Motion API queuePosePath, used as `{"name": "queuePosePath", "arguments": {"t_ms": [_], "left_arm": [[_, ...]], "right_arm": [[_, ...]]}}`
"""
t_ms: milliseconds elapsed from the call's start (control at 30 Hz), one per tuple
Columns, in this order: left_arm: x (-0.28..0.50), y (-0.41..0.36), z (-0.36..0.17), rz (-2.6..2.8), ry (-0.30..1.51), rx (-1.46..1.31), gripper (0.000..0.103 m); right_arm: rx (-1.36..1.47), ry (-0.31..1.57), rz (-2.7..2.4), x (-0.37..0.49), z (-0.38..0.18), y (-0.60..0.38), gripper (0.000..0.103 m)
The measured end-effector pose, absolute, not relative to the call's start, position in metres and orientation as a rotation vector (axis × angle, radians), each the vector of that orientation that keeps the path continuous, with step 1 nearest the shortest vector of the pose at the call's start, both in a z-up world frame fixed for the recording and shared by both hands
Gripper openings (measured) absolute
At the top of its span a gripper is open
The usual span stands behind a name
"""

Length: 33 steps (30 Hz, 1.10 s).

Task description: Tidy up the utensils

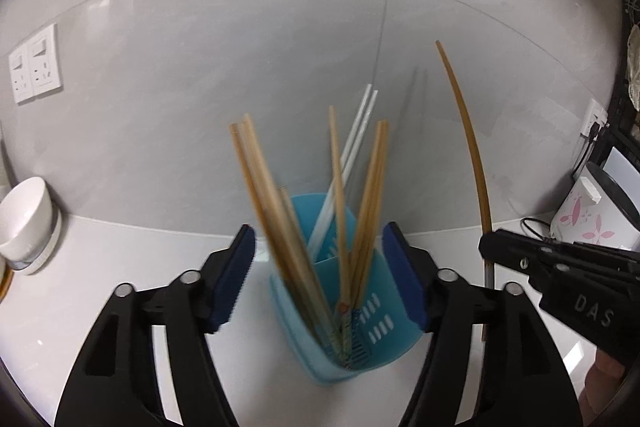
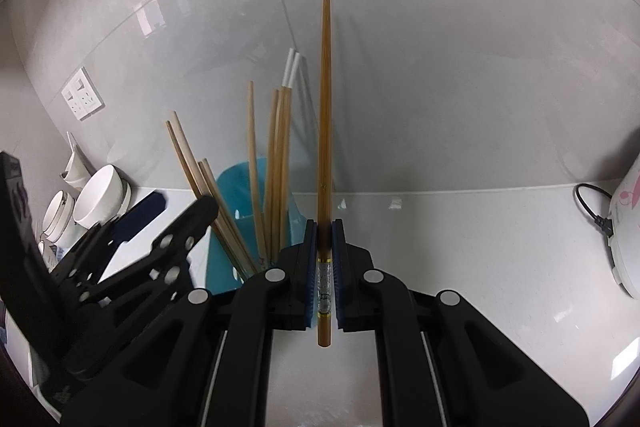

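A blue plastic utensil holder (image 1: pixel 308 207) (image 2: pixel 236 179) stands on the white counter near the wall. It holds several wooden chopsticks (image 1: pixel 276 211) (image 2: pixel 280 155) and a white pair (image 1: pixel 356 135) (image 2: pixel 292 67), all leaning upright. My left gripper (image 1: pixel 320 231) (image 2: pixel 182 205) is open, its blue pads on either side of the holder's top and clear of the blurred chopsticks between them. My right gripper (image 2: pixel 325 227) (image 1: pixel 486 245) is shut on a single wooden chopstick (image 2: pixel 325 99) (image 1: pixel 464 131), held upright to the right of the holder.
White bowls (image 1: pixel 26 215) (image 2: pixel 100 195) are stacked at the left by the wall. Wall sockets (image 1: pixel 36 69) (image 2: pixel 82 99) sit above them. A white rice cooker (image 1: pixel 592 211) (image 2: pixel 628 227) with a black cable (image 2: pixel 592 211) stands at the right.
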<state>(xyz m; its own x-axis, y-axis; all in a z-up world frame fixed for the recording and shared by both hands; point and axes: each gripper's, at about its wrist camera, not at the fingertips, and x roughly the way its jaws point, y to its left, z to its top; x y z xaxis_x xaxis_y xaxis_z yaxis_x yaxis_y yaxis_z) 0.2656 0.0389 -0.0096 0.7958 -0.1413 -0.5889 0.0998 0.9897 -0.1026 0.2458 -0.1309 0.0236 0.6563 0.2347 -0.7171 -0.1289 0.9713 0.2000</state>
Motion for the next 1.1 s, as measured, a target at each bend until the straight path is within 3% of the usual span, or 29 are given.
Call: {"name": "queuePosePath", "arguments": {"t_ms": [233,367,1100], "left_arm": [[0.259,0.069,-0.009,-0.074,0.718,-0.083,0.092],[0.254,0.084,-0.013,-0.044,0.735,-0.090,0.096],[0.256,0.120,-0.030,0.014,0.783,-0.101,0.097]], "right_arm": [[0.135,0.790,0.248,0.252,0.031,-0.118,0.007],[0.134,0.764,0.277,0.257,0.034,-0.108,0.007],[0.115,0.786,0.296,0.277,-0.010,-0.079,0.007]]}}
